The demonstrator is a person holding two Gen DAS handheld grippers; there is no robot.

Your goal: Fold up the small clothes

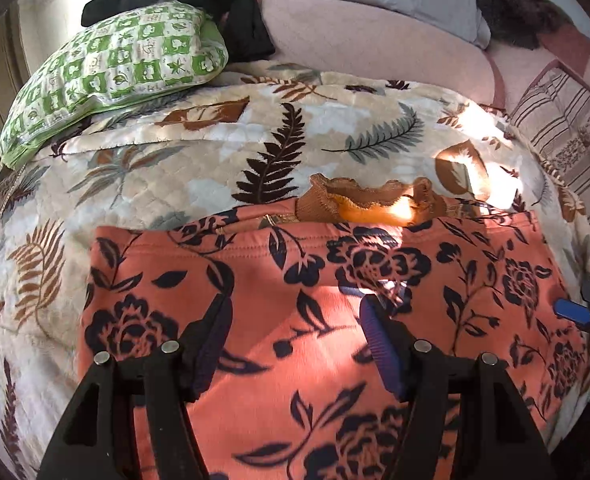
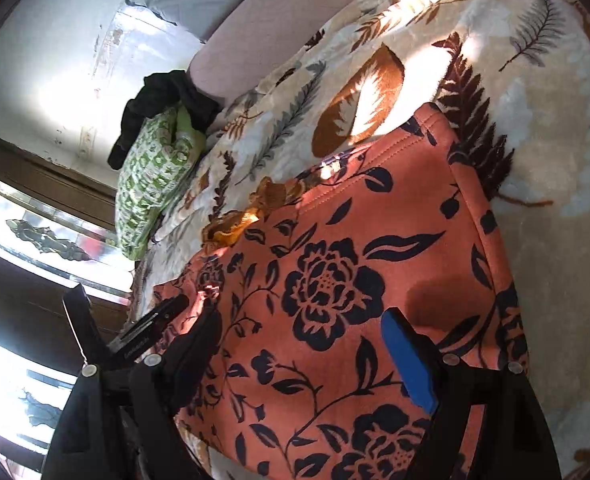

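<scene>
A: Where's the garment?
B: On the bed (image 1: pixel 199 160), the orange floral garment (image 1: pixel 295 320) lies flat, seemingly folded once, frilly collar (image 1: pixel 359 200) still peeking out.
A: The tools?
B: Left hand-held gripper (image 1: pixel 295 344) and right hand-held gripper (image 2: pixel 307 356) hover spread apart, empty; more folds remain.

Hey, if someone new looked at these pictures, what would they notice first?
The orange garment with dark flowers, spread flat on the leaf-patterned blanket, fills the foreground. Both the left gripper and right gripper hover open above it. A green checked pillow lies further back.
</scene>
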